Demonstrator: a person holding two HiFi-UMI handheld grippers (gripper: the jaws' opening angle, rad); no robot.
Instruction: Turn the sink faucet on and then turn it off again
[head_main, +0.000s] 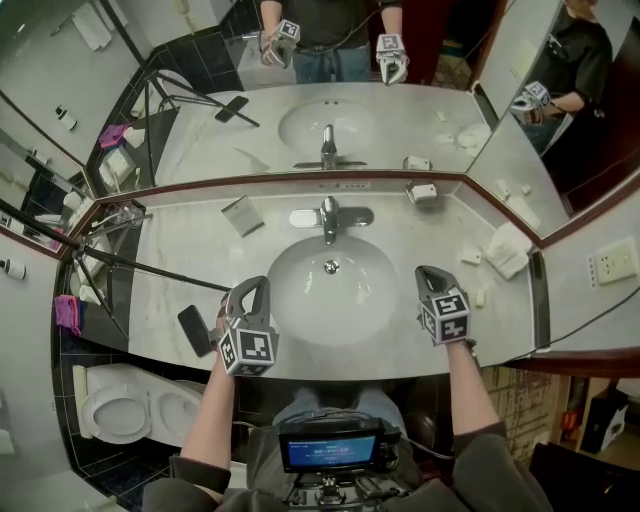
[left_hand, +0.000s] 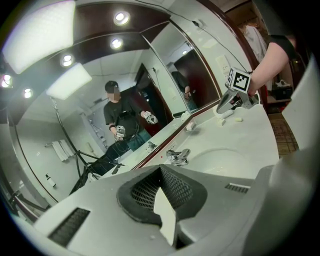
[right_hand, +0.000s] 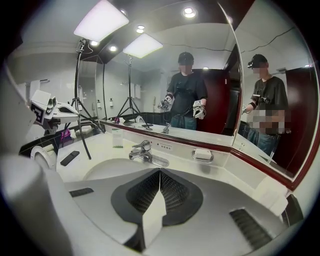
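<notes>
- The faucet (head_main: 329, 216) stands at the middle of the counter's (head_main: 440, 232) back edge, just behind the sink (head_main: 300, 305), under the mirror.
- Both tools hover over the front edge, one either side of the sink: the left hand-held gripper (head_main: 254, 288) at the front left of the sink, the right hand-held gripper (head_main: 432, 275) at its front right.
- Each has its jaws pressed together with nothing between them.
- From either one the faucet lies ahead across the sink and inward, to the right for the left one and to the left for the right one.
- The faucet's base plate runs along the back edge, and its spout points toward the front edge over the sink.
- The left one looks slightly nearer, but the gap is small, so either could reach the lever.
- No water shows, so turning it on looks not yet begun.
- Counted: one faucet, one sink, two grippers, one soap dish (head_main: 421, 192) at the back edge to the faucet's right.
</notes>
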